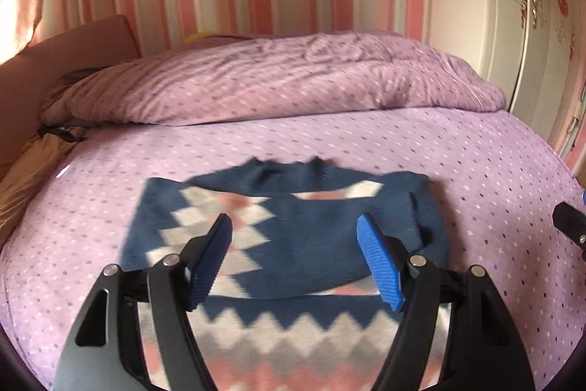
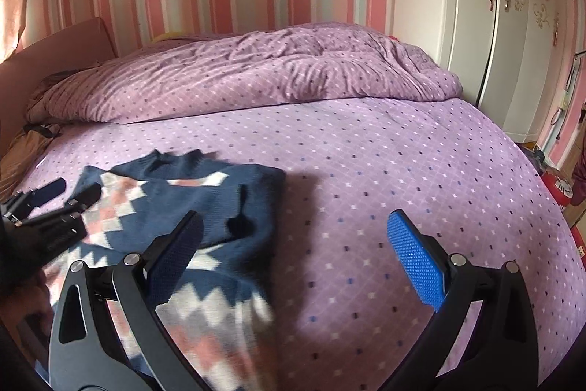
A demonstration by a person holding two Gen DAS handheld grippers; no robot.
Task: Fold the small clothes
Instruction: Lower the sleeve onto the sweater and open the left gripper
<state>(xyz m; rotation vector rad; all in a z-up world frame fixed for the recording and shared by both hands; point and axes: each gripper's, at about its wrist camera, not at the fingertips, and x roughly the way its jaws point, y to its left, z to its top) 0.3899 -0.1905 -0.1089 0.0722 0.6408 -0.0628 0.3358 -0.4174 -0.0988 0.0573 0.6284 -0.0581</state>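
Observation:
A small navy sweater with a white, pink and grey diamond pattern lies on the purple dotted bed sheet, sleeves folded in over its body. My left gripper is open and empty, hovering above the sweater's middle. The sweater also shows in the right wrist view, at the left. My right gripper is open and empty, above the sweater's right edge and the bare sheet. The left gripper shows at the left edge of the right wrist view, over the sweater's left side.
A rumpled purple duvet lies heaped across the far side of the bed. A brown headboard stands at the far left. A white wardrobe stands to the right, below pink striped wallpaper. Red items sit past the bed's right edge.

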